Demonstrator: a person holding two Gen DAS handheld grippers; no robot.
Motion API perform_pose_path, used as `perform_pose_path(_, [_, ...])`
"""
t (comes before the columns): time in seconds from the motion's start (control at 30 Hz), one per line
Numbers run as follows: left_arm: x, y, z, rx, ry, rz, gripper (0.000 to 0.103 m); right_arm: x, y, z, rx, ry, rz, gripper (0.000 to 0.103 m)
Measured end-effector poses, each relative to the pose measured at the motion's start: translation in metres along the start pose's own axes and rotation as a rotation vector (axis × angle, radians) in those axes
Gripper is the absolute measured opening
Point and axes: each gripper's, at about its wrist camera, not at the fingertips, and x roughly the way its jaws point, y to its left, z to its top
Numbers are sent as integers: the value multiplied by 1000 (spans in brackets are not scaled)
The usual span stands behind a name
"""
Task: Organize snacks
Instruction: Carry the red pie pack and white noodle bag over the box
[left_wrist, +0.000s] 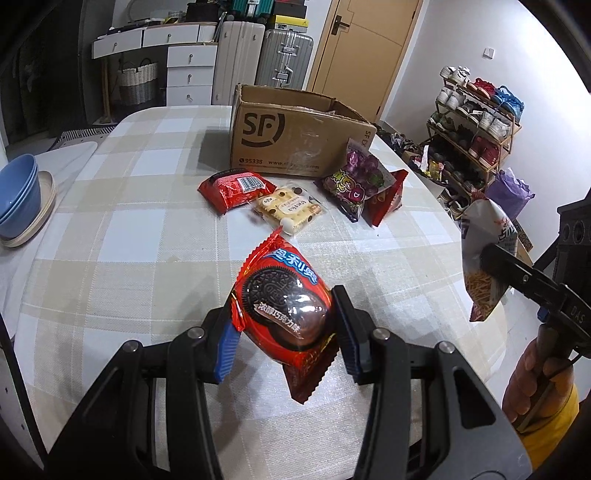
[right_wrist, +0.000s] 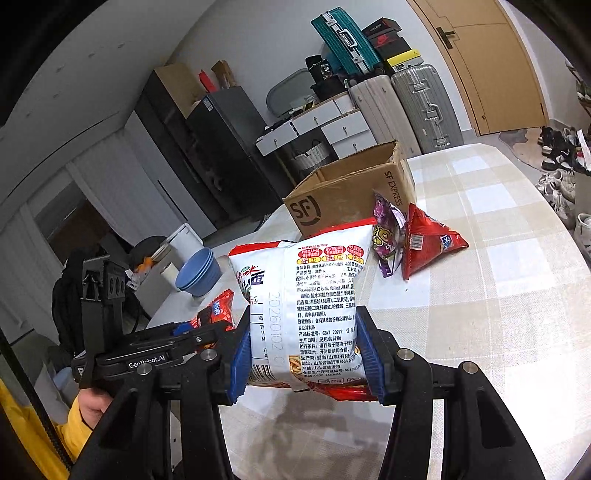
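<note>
My left gripper (left_wrist: 286, 326) is shut on a red Oreo packet (left_wrist: 282, 297), held above the checked tablecloth. My right gripper (right_wrist: 303, 354) is shut on a white noodle snack bag (right_wrist: 303, 291), also lifted; that bag shows at the right of the left wrist view (left_wrist: 480, 254). An open SF cardboard box (left_wrist: 295, 136) stands at the far side of the table, also in the right wrist view (right_wrist: 351, 195). On the table in front of it lie a red packet (left_wrist: 232, 188), a clear biscuit pack (left_wrist: 288, 208), a purple candy bag (left_wrist: 354, 181) and a red triangular bag (left_wrist: 386, 199).
Stacked blue bowls on beige plates (left_wrist: 18, 199) sit at the table's left edge. A shoe rack (left_wrist: 476, 125) stands to the right of the table. Suitcases (left_wrist: 284, 59) and white drawers (left_wrist: 190, 70) line the back wall by a wooden door.
</note>
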Motion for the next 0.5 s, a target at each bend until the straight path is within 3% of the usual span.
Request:
perform_pose_path(0.23, [-3, 5, 17, -1, -18, -16, 43, -2, 1, 17, -11, -45, 3, 52])
perform_pose_path(0.5, [-4, 11, 66, 35, -54, -33, 43, 2, 14, 75, -70, -77, 66, 52])
